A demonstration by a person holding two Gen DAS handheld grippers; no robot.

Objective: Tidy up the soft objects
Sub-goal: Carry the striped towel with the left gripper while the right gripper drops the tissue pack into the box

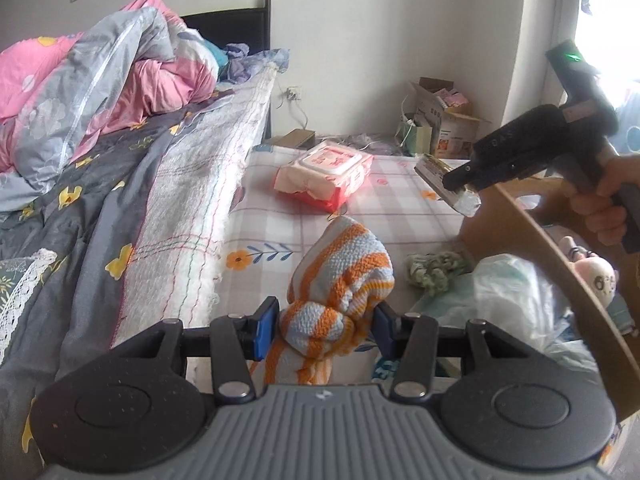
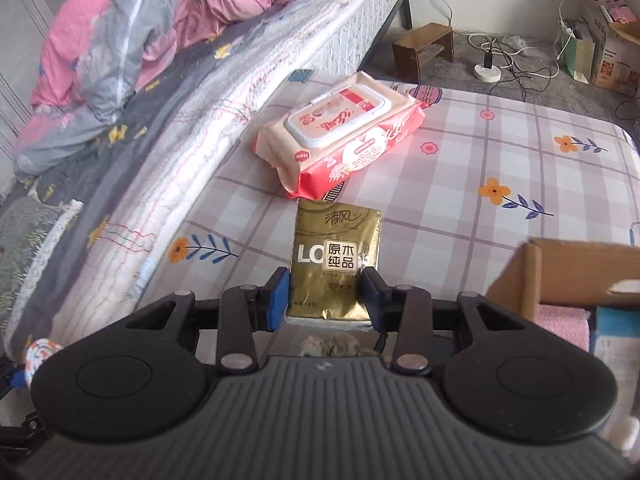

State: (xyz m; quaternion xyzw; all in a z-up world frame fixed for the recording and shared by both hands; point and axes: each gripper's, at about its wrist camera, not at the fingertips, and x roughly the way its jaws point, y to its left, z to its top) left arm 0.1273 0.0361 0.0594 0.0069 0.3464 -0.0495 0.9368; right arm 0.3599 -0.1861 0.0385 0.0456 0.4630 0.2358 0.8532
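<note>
My left gripper (image 1: 326, 330) is shut on an orange, white and grey striped knitted cloth (image 1: 340, 276), held above the checked floor mattress (image 1: 280, 240). My right gripper (image 2: 326, 296) is shut on a gold tissue pack (image 2: 334, 264); in the left wrist view it (image 1: 456, 182) holds the pack (image 1: 448, 184) in the air above the cardboard box (image 1: 560, 248). A pink wet-wipes pack (image 2: 344, 132) lies on the mattress ahead, also in the left wrist view (image 1: 326, 170). A green knitted item (image 1: 432, 270), a white plastic bag (image 1: 516, 292) and a small plush toy (image 1: 596, 276) lie by the box.
A bed with grey flowered sheet (image 1: 80, 208) and a pink and grey quilt (image 1: 100, 80) runs along the left. The cardboard box corner (image 2: 568, 276) is at right. A small wooden stool (image 2: 424, 48), power strip with cables (image 2: 488, 72) and boxes (image 2: 608, 40) stand beyond the mattress.
</note>
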